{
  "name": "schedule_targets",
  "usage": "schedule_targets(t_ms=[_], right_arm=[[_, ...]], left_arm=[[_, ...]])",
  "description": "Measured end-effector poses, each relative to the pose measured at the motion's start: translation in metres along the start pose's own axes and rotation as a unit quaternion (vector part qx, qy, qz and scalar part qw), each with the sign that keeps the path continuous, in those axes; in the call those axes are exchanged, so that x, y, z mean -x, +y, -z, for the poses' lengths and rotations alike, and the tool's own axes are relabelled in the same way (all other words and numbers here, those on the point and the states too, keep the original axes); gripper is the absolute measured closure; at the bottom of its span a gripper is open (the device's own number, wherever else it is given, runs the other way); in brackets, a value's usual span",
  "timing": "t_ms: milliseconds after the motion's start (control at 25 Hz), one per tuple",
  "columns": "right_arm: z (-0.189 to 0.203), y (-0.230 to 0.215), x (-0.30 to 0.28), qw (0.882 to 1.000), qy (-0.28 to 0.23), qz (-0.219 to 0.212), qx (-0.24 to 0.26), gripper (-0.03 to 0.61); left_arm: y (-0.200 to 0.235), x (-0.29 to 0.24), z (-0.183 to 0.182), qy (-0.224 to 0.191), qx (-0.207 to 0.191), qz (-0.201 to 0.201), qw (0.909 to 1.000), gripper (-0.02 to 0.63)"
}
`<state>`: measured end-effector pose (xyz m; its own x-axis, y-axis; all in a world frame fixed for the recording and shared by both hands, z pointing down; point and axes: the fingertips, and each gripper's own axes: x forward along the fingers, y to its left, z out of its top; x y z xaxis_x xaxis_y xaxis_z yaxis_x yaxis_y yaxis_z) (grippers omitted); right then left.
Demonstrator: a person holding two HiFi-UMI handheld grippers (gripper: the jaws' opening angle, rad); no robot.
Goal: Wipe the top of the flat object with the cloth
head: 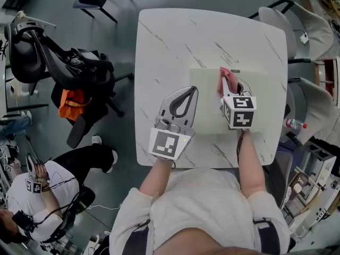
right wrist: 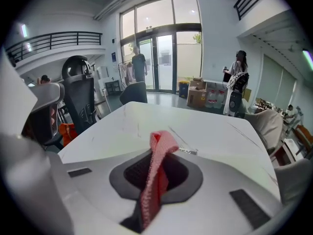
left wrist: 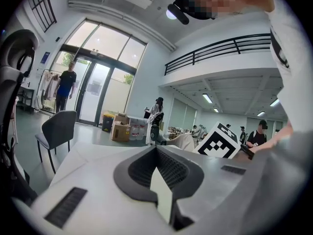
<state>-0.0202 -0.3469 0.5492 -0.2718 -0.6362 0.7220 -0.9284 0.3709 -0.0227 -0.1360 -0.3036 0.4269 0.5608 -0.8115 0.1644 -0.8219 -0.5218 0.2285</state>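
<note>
Right gripper (head: 229,85) has its jaws clamped on the pink cloth (head: 227,77), which stands bunched over the far half of the flat object (head: 263,108), left of its middle. Left gripper (head: 192,92) has its jaws pressed together with nothing held, its tip at the flat object's left edge. The pale flat object lies flat on the white table (head: 175,47).

The table (head: 170,41) is showing a smooth, marble-veined white top. On the table, the flat object (head: 260,97) is looking pale and matt. The cloth (right wrist: 155,180) is showing a coarse pink knit.
</note>
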Motion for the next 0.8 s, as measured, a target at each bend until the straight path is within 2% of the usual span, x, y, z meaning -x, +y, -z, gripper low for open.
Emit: schedule_targets(t_ms=[400,600,800], right_arm=[[0.012,-0.029,0.013,1.000,-0.004,-0.012,-0.025,0.543],[0.016,-0.029,0.016,1.000,-0.010,-0.023,-0.015,0.543],[0.015,-0.025,0.017,0.999,-0.016,-0.031,-0.001,0.543]], left_arm=[[-0.037,-0.016,0.010,0.017,-0.019,-0.004,0.9997,0.607],[-0.047,-0.025,0.052,0.084,-0.028,-0.026,0.9957,0.608],[-0.045,-0.030,0.095,0.154,-0.022,-0.064,0.9858,0.609]])
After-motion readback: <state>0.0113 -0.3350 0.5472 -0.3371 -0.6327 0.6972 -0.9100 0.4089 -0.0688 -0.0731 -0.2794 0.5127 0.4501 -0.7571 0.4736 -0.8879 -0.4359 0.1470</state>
